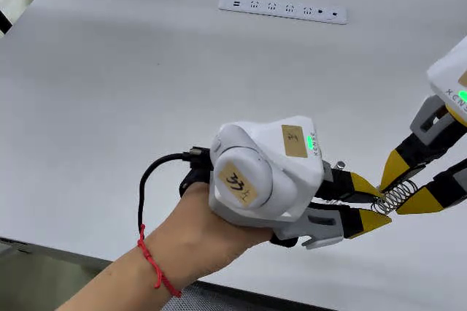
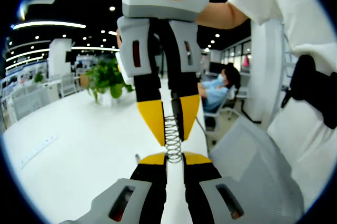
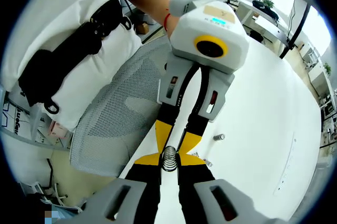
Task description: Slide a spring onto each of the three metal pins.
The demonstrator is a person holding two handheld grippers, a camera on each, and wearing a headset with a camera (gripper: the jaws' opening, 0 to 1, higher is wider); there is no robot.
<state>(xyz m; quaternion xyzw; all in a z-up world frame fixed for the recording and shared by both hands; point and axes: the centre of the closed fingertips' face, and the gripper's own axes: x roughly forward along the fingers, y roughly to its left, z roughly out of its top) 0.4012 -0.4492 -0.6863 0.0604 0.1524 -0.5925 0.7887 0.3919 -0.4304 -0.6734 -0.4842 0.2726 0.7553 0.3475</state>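
A small steel spring hangs in the air between the two yellow-tipped grippers, off the table's near right edge. My left gripper, held in a hand, has its tips closed on one end of the spring. My right gripper comes in from the right with its fingers pinching the spring's other part. In the right gripper view the spring shows end-on between my right gripper's tips, facing the left gripper. I cannot tell whether a pin is inside the coil. One short metal pin lies on the table.
A white power strip lies at the table's far side. A grey mesh chair stands close by the table's near edge. A black cable runs from the left gripper's body. Other desks and a seated person are farther off.
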